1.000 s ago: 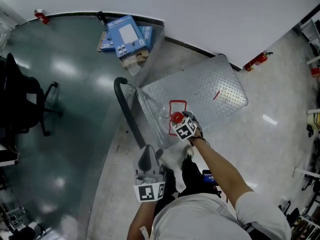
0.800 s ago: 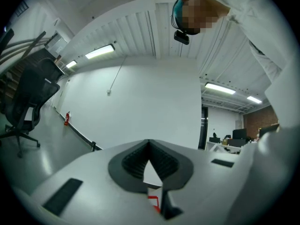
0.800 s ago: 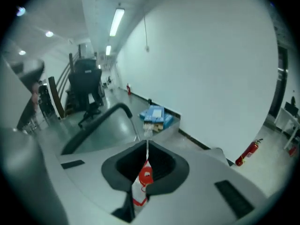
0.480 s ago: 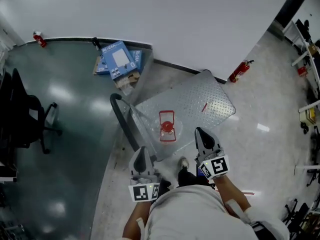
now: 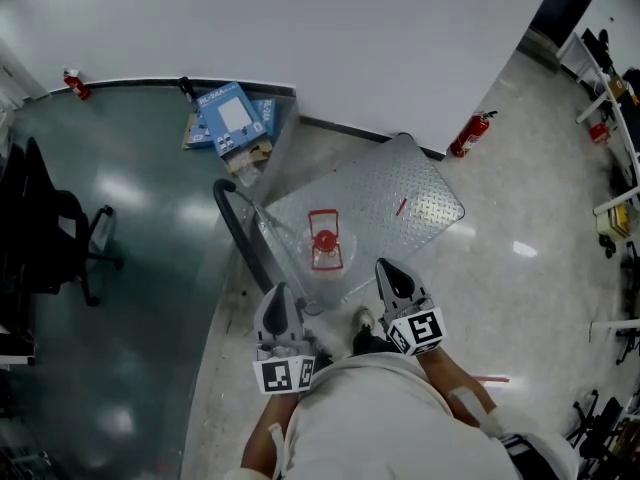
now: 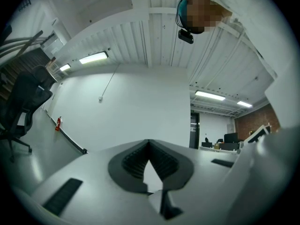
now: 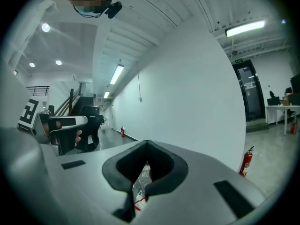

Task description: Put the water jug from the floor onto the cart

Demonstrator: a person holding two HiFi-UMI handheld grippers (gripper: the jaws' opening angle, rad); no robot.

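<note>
The clear water jug (image 5: pixel 323 240), with a red cap and red handle, stands upright on the cart's steel platform (image 5: pixel 405 193), close to the cart's black push handle (image 5: pixel 236 230). Both grippers hang near my body, apart from the jug. My left gripper (image 5: pixel 277 295) points level with its jaws together and nothing between them; in its own view the left gripper (image 6: pixel 149 142) faces a white wall. My right gripper (image 5: pixel 386 267) is also shut and empty. In the right gripper view, the right gripper (image 7: pixel 147 143) shows a sliver of the jug (image 7: pixel 140 192) below its tips.
Blue cardboard boxes (image 5: pixel 232 116) lie against the wall behind the cart. A red fire extinguisher (image 5: pixel 470 134) stands by the wall at right and a smaller one (image 5: pixel 74 84) at far left. A black office chair (image 5: pixel 50 218) stands on the dark floor at left. Shelving lines the right edge.
The right gripper let go of the jug's top, shut its jaws and drew back up toward my body. The left gripper rose slightly. The jug stays on the cart.
</note>
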